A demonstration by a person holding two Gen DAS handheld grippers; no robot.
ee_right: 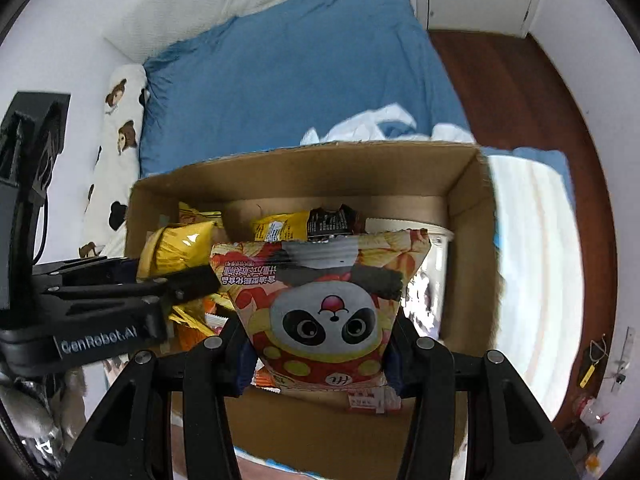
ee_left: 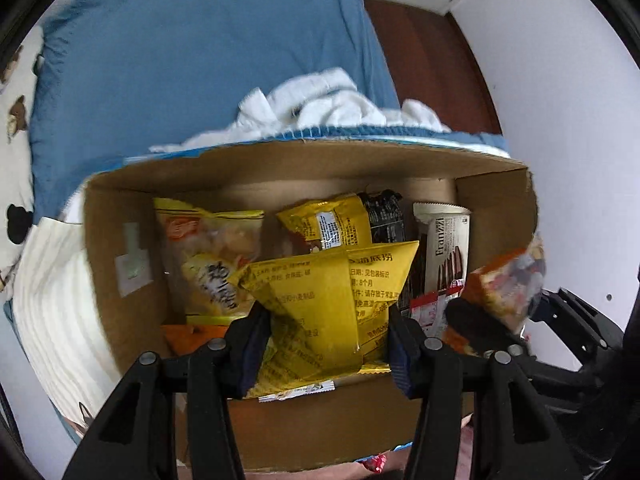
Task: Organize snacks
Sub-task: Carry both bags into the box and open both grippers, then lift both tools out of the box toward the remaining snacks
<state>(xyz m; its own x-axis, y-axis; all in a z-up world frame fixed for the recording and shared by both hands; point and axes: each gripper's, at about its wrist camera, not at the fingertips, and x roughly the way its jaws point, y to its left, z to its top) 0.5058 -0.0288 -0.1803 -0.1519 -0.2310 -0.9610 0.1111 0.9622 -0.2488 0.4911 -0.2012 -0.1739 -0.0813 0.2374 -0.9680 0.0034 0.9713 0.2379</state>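
Both packets hang over the open cardboard box [ee_left: 280,168] on the bed. The left claw [ee_left: 326,344] pinches a yellow packet [ee_left: 320,304]; the right claw [ee_right: 320,354] pinches a panda packet [ee_right: 320,304]. Lower each into a free gap, probably right of the stack, before releasing.
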